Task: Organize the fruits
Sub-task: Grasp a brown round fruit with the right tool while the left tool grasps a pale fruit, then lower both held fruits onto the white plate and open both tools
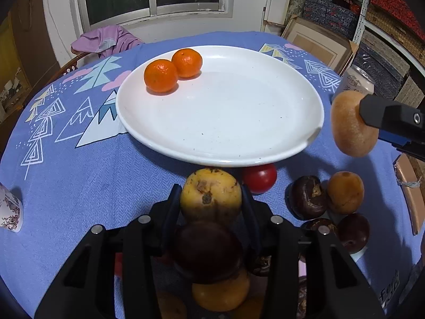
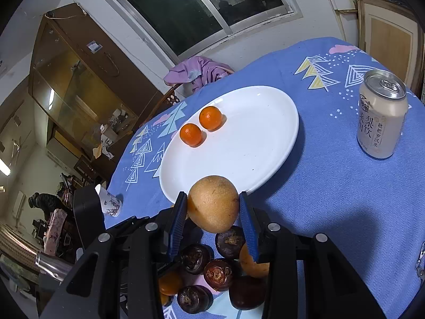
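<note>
Your right claw [image 2: 212,212] pinches a tan pear [image 2: 212,203] at lower centre, just short of the white plate [image 2: 265,159] ahead. Your left claw [image 1: 211,199] grips a yellow pear [image 1: 211,196] (plate rim directly beyond, two tangerines [image 1: 172,70] upper left).

Ahead of the left gripper [image 1: 211,199], the plate [image 1: 239,133] interior is open; two oranges [image 1: 172,70] occupy its far-left rim. A tomato [image 1: 259,182] lies just ahead-right. A can [image 2: 381,114] stands far right of the right gripper [image 2: 212,212].
</note>
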Tool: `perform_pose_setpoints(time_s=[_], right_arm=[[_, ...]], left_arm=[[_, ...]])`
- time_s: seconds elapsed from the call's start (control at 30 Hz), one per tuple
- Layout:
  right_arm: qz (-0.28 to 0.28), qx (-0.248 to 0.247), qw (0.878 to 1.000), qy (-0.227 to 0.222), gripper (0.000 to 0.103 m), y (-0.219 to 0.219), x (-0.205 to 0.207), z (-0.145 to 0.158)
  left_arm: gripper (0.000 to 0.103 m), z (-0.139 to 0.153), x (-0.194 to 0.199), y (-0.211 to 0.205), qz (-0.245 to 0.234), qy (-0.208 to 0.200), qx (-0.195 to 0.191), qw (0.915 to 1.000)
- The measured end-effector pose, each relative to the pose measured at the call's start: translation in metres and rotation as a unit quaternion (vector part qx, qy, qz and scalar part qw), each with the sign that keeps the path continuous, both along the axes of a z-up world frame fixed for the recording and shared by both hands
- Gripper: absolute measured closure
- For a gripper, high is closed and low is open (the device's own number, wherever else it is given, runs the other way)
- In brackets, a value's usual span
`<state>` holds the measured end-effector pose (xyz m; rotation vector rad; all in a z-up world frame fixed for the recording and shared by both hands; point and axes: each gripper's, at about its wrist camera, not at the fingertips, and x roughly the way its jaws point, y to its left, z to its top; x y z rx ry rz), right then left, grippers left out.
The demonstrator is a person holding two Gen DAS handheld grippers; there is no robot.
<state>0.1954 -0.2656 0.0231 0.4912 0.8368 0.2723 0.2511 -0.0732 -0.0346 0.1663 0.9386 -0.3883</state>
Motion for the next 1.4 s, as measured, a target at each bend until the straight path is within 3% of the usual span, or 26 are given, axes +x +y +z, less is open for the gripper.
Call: perform_pose_setpoints(time_s=[0.13, 0.37, 0.53, 0.67, 0.77, 0.87, 1.0, 1.13, 1.33, 1.4], right_arm=[[0.001, 0.004, 1.0, -0.002, 0.063, -0.001, -0.001, 0.001], [0.007, 0.007, 1.0, -0.013, 0.063, 0.002, -0.006, 0.008], [-0.004, -0.013, 0.998, -0.055, 0.063, 0.005, -0.02, 0.034], [-0.029, -0.054, 0.992, -0.113, 0.063, 0.01, -0.036, 0.068], [-0.039, -0.089, 0.984, -0.147, 0.063, 0.022, -0.036, 0.09], [-0.03, -0.121, 0.983, -0.135, 0.063, 0.037, -0.015, 0.083], [-0.032, -0.148, 0.987, -0.059, 0.063, 0.045, 0.036, 0.035], [-0.042, -0.159, 0.986, -0.014, 0.063, 0.043, 0.058, -0.003], [-0.043, -0.15, 0.988, 0.007, 0.062, 0.04, 0.07, -0.025], [-0.045, -0.143, 0.989, 0.002, 0.062, 0.038, 0.068, -0.022]], left_arm=[[0.059, 0.004, -0.01, 0.009, 0.006, -0.003, 0.001, 1.0], [0.059, 0.029, -0.031, 0.035, 0.034, -0.022, -0.034, 0.9986], [0.059, 0.077, -0.04, 0.049, 0.071, -0.082, -0.059, 0.9923], [0.059, 0.12, -0.046, 0.047, 0.095, -0.153, -0.053, 0.9822], [0.059, 0.137, -0.037, 0.035, 0.1, -0.171, -0.036, 0.9795], [0.059, 0.124, -0.008, 0.018, 0.097, -0.147, -0.006, 0.9843], [0.059, 0.08, 0.033, 0.005, 0.095, -0.078, 0.014, 0.9923], [0.059, 0.043, 0.058, 0.004, 0.102, -0.04, 0.028, 0.9935], [0.054, 0.03, 0.068, 0.007, 0.103, -0.037, 0.032, 0.9935], [0.044, 0.035, 0.066, 0.007, 0.105, -0.045, 0.031, 0.9929]])
